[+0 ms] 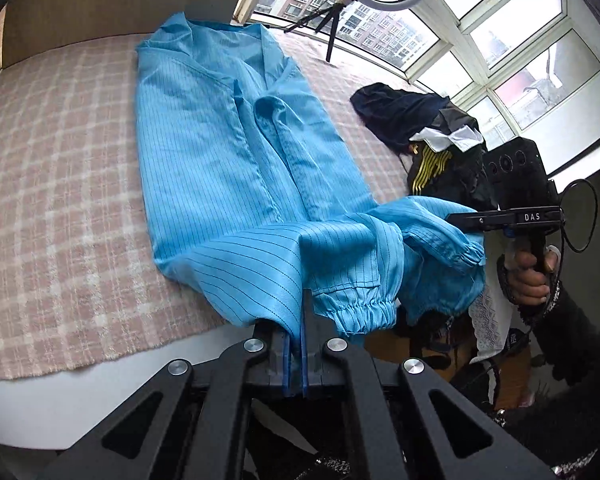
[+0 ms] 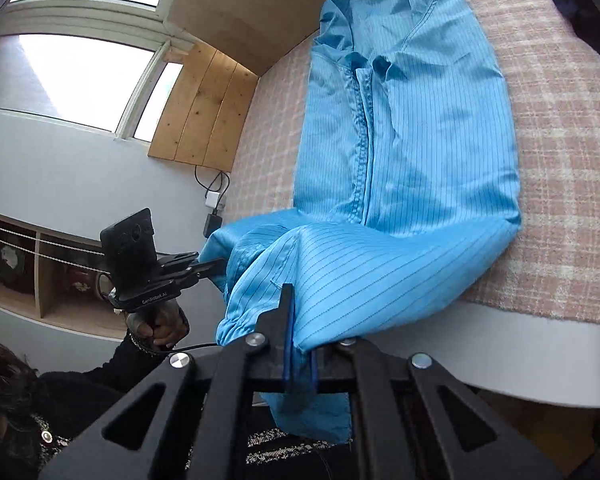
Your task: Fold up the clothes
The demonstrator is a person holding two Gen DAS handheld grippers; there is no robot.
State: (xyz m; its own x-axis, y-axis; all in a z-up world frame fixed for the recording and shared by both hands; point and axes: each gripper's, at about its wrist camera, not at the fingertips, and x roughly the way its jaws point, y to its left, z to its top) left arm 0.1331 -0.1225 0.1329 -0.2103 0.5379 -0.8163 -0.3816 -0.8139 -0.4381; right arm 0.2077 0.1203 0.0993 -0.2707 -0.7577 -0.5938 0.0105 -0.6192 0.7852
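Gripping the blue garment (image 1: 220,168) by its hem at the bed's (image 1: 52,184) near edge, left gripper (image 1: 296,344) and right gripper (image 2: 298,360) are both clamped on cloth, presumably for folding it toward the collar; only the left view shows dark clothes (image 1: 432,136) by the window.

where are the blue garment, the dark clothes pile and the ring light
blue garment (image 1: 204,152), left wrist view, on its flat striped body
dark clothes pile (image 1: 440,144), left wrist view, on the black fabric by the white collar
ring light (image 1: 384,4), left wrist view, on the lower arc
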